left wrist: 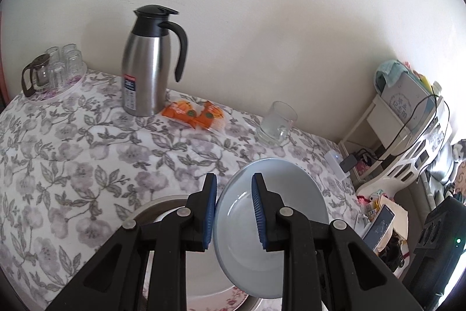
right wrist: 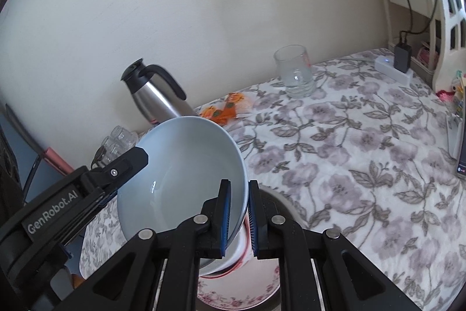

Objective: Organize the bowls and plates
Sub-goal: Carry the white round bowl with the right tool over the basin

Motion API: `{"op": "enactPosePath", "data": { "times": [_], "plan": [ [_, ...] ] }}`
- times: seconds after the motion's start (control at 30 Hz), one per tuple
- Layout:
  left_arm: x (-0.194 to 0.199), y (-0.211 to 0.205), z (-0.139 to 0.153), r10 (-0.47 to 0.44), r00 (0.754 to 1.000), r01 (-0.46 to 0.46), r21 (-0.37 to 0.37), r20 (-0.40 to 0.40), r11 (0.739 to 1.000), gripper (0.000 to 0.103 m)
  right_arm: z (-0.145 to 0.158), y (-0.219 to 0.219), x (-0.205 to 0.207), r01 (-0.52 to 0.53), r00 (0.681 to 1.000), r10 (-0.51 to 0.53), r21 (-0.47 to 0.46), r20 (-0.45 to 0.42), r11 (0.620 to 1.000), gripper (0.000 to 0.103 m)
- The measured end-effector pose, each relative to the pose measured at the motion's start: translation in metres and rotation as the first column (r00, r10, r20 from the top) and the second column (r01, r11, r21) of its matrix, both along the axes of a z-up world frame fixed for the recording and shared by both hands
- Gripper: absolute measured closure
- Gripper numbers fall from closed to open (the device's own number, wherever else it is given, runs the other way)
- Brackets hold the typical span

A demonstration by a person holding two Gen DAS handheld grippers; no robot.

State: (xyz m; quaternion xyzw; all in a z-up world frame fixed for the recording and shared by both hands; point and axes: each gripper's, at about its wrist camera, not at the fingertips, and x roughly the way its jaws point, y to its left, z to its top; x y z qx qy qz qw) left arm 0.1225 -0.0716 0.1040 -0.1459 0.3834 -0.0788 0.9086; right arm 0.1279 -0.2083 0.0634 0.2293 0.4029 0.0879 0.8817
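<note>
The left tongs (left wrist: pixel 234 210) grip 1 rim of a pale blue bowl (left wrist: pixel 279 188), their blue pads part-open around its wall. The right tongs (right wrist: pixel 239 216) pinch the opposite rim, nearly closed. The bowl hangs tilted between both tongs above the floral-cloth desk (left wrist: pixel 72 153). Below the tongs, a flowered plate (right wrist: pixel 233 296) (mostly hidden) shows only slivers. Beyond the tongs stand a steel jug (left wrist: pixel 145 63) and a glass mug (left wrist: pixel 276 121).

One pale blue bowl (left wrist: pixel 271 223), one floral plate (right wrist: pixel 236 293), one steel carafe (left wrist: pixel 145 69), one glass mug (left wrist: pixel 276 121) and two orange packets (left wrist: pixel 195 114) are counted; the upturned glasses (left wrist: pixel 62 63) cannot be counted.
</note>
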Motion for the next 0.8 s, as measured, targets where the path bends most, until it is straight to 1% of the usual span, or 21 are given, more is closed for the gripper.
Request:
{"op": "enactPosePath", "data": {
  "times": [0.43,0.63,0.8],
  "plan": [
    [-0.013,0.048,-0.012,0.075,0.997,-0.076,-0.03,-0.031,0.997,0.078,0.0,0.043,-0.001,-0.064,0.998,0.063,-0.036,-0.02,0.997,0.09],
    [-0.013,0.058,-0.022,0.09,0.994,-0.093,-0.042,-0.064,0.995,0.078,-0.007,0.053,0.001,-0.079,0.996,0.076,-0.057,-0.05,0.995,0.09],
    [-0.008,0.059,-0.03,0.082,0.992,-0.088,-0.056,-0.092,0.995,0.078,-0.015,0.052,0.004,-0.075,0.995,0.071,-0.062,-0.072,0.995,0.09]
  ]
}}
